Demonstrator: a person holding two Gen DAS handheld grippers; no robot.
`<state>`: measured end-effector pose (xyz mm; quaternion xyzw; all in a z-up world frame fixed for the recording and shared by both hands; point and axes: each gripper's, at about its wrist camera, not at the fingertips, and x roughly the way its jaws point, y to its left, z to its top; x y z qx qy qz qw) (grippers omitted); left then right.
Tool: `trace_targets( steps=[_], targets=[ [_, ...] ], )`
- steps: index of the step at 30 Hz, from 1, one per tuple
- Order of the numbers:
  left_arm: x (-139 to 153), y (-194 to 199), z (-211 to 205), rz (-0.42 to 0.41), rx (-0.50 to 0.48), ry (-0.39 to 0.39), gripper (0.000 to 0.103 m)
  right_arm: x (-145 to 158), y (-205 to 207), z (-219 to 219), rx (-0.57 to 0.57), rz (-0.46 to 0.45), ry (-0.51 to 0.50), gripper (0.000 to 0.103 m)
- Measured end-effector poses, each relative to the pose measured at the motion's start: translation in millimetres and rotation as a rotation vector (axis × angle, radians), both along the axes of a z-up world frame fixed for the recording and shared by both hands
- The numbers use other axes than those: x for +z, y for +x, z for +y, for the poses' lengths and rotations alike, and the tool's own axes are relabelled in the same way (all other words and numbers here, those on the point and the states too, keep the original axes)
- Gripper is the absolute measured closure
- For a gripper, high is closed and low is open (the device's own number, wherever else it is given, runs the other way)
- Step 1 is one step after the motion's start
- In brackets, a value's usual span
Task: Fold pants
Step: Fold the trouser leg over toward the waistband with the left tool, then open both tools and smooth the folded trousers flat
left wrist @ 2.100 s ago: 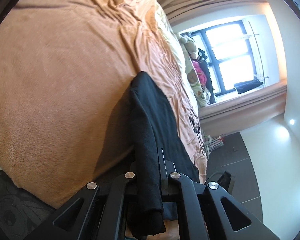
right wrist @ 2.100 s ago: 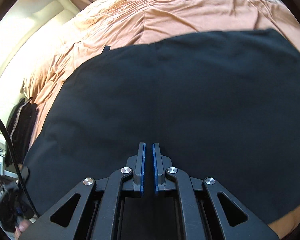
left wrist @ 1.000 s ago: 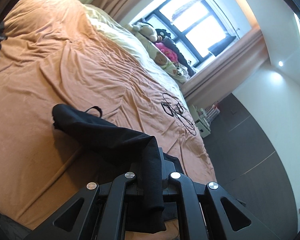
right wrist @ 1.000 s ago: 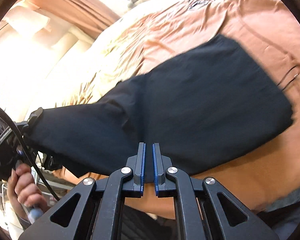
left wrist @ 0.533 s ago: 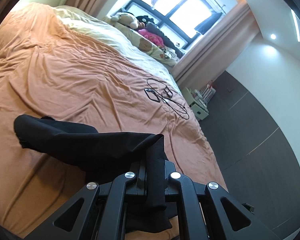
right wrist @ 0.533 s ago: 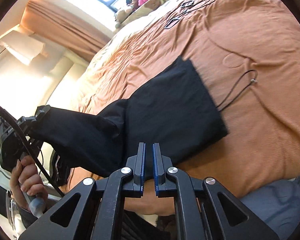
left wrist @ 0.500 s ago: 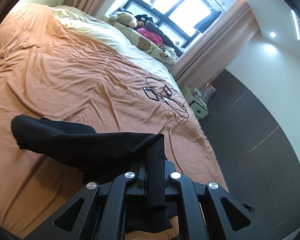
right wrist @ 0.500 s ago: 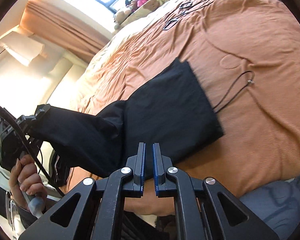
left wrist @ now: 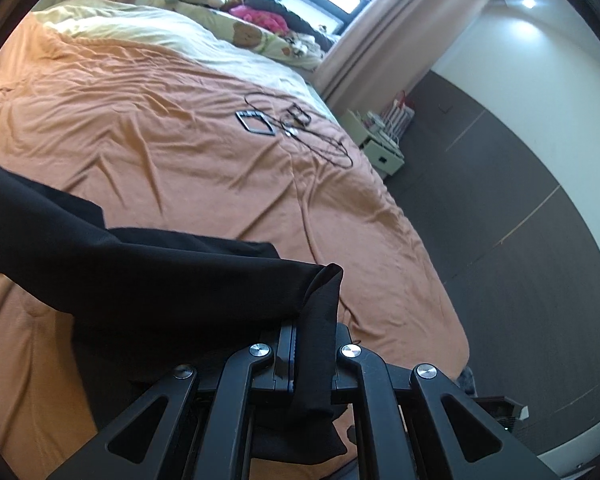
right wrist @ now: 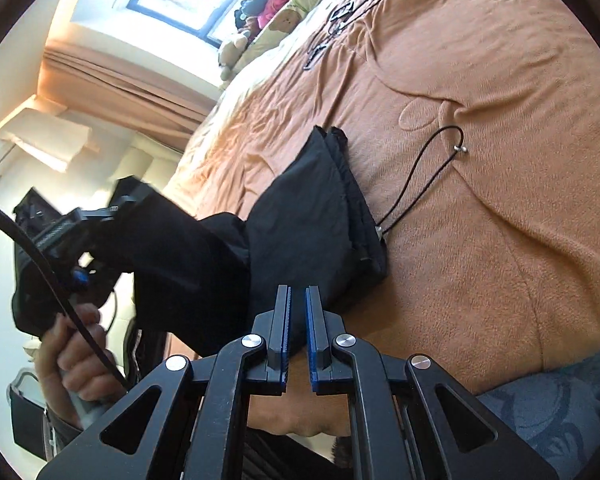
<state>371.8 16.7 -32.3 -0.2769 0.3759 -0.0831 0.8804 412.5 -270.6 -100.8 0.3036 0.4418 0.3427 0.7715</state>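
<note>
Black pants (left wrist: pixel 140 280) hang in the left wrist view from my left gripper (left wrist: pixel 314 332), which is shut on a fold of the cloth, and stretch away to the left over the orange bed cover (left wrist: pixel 180 140). In the right wrist view the rest of the pants (right wrist: pixel 312 216) lie bunched on the bed cover (right wrist: pixel 500 100), with their drawstring (right wrist: pixel 420 184) trailing to the right. My right gripper (right wrist: pixel 297 292) is shut with nothing between its blue pads, just short of the pants' near edge. A person's hand (right wrist: pixel 76 344) holds the left gripper at the left, with cloth draped over it.
A phone and tangled cables (left wrist: pixel 260 122) lie further up the bed. Pillows and plush toys (left wrist: pixel 240 12) are piled under the window. A white nightstand (left wrist: pixel 380 148) and dark floor (left wrist: pixel 500 200) lie beyond the bed's right edge. Blue-grey patterned cloth (right wrist: pixel 560 400) sits below the bed's near edge.
My left gripper has carried its end of the pants sideways across the bed, and the cloth now bunches narrower. The right gripper has rolled and drifted, staying shut and empty.
</note>
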Motion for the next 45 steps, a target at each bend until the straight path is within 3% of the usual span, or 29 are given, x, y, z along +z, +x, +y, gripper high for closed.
trace_targets(
  steps=[7,16,38,41,43,45],
  targets=[
    [-30.2,25.0,-39.4,0.073,-0.076,0.024,0.096,-27.9,16.8,-15.6,-0.066,0.1,0.046,0.098],
    [-63.7,44.8,-66.0,0.154,-0.145,0.025,0.096,-31.7,19.3,-23.2,-0.094,0.123,0.064,0.098],
    [-72.0,-13.4,-62.2,0.169,-0.159,-0.063,0.096,-33.9,19.7,-32.0,-0.077,0.109,0.11,0.098],
    [-71.4,-18.4,-60.7,0.178,-0.159,-0.096,0.082,-34.0,19.4,-32.5,-0.07,0.108,0.114,0.098],
    [-71.7,-22.4,-57.8,0.169,-0.172,-0.146,0.056,-34.4,19.5,-33.4,-0.065,0.103,0.13,0.098],
    [-68.6,-28.7,-53.5,0.152,-0.159,-0.151,0.045,-35.3,20.7,-34.1,-0.053,0.097,0.148,0.095]
  ],
)
